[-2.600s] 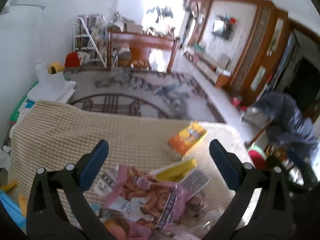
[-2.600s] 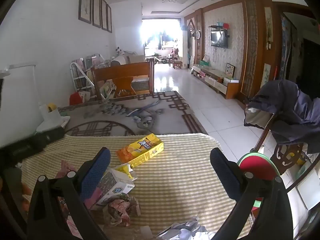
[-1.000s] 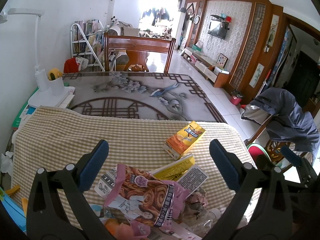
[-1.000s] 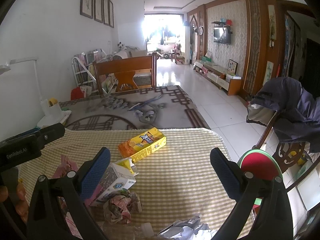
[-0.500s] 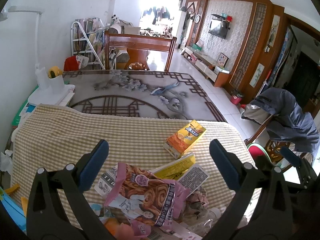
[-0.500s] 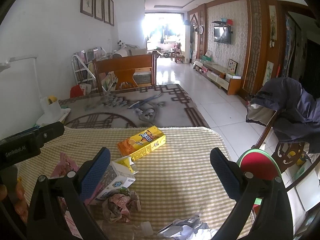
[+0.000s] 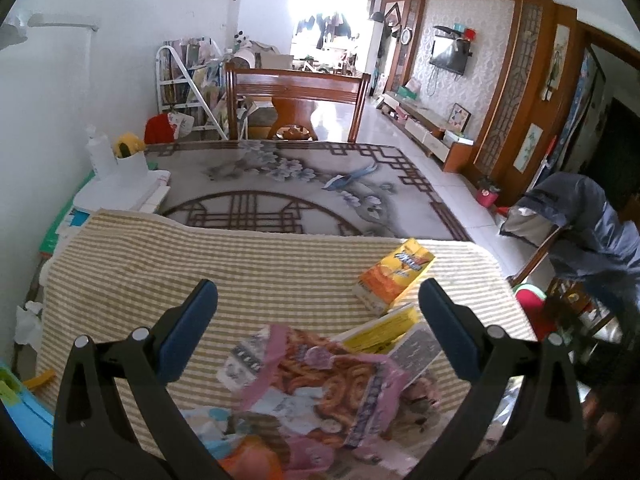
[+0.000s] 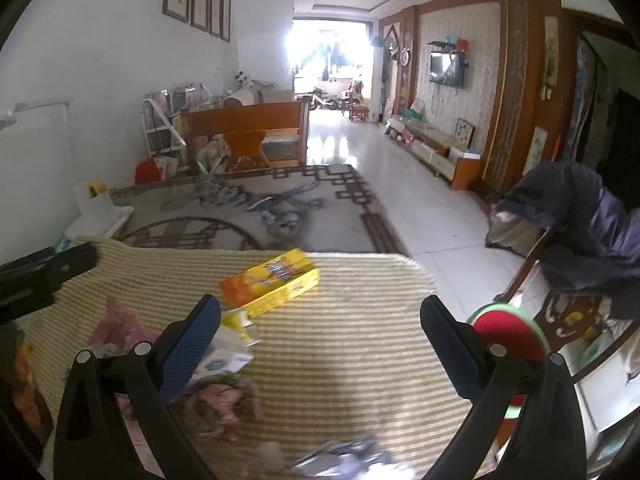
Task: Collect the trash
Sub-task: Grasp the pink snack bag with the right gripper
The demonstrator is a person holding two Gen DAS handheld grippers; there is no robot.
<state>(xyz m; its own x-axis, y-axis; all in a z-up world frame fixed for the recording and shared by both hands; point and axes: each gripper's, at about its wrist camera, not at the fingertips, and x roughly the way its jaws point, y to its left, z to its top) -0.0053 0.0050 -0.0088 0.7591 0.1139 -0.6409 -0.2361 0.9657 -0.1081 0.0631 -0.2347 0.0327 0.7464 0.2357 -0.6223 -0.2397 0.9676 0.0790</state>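
Trash lies on a striped yellow tablecloth [image 7: 168, 264]. An orange-yellow carton [image 7: 395, 275] [image 8: 269, 284] lies farthest out. Nearer, in the left wrist view, a pink snack wrapper [image 7: 320, 380] covers a heap with a yellow box [image 7: 380, 330] and a barcode-printed pack [image 7: 418, 346]. My left gripper [image 7: 318, 316] hangs open above the wrapper, holding nothing. In the right wrist view a small white box [image 8: 224, 356] and a crumpled wrapper [image 8: 222, 400] lie by the left finger; crumpled foil [image 8: 344, 460] sits at the bottom edge. My right gripper [image 8: 320, 332] is open over bare cloth.
A patterned grey table top [image 7: 280, 184] extends beyond the cloth, with a wooden chair [image 7: 296, 100] behind it. A white desk lamp base [image 7: 116, 184] stands at left. To the right are a jacket-draped chair [image 8: 572, 232] and a red-lidded bin [image 8: 508, 334]. The left gripper's body [image 8: 44, 276] shows at left.
Both views shifted slightly; the right wrist view now blurs and the carton sits a little lower and nearer. Both grippers stayed open and nothing was taken hold of.
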